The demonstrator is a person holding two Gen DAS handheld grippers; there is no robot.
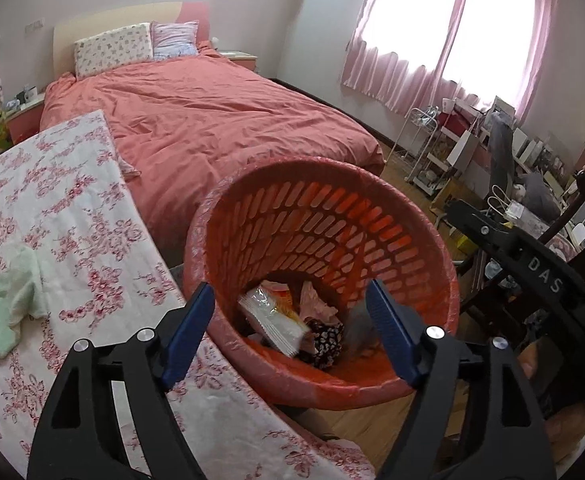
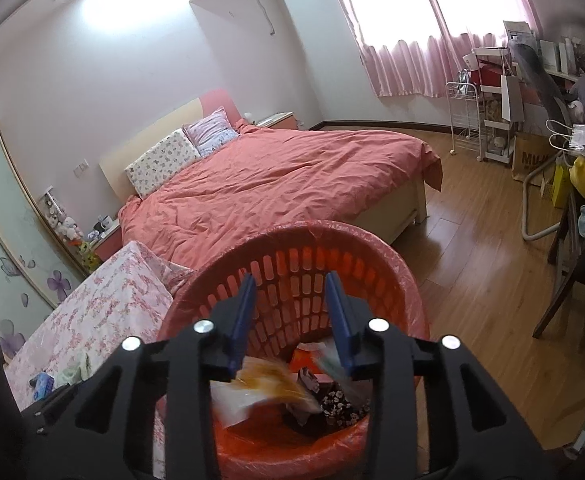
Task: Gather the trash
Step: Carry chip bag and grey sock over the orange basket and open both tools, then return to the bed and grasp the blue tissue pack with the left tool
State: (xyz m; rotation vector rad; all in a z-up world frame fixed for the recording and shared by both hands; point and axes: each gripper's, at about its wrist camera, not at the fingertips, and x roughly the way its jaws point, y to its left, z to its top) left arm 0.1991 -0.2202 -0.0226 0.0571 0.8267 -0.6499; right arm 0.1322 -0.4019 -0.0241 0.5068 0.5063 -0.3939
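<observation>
1. Two grippers hang over an orange slotted wastebasket [image 1: 320, 216] lined with a clear bag, standing on the wood floor beside a table with a floral cloth [image 1: 72, 208].
2. The left gripper [image 1: 292, 332] has its blue pads spread wide, nothing between them.
3. The right gripper [image 2: 290, 320] stands partly apart above the basket's mouth, empty.
4. Inside the basket lie a white-and-orange wrapper [image 1: 272, 316], a dark flowered scrap [image 1: 326, 340] and pink paper [image 1: 316, 304].
5. A pale green cloth [image 1: 6, 304] lies on the table.
</observation>
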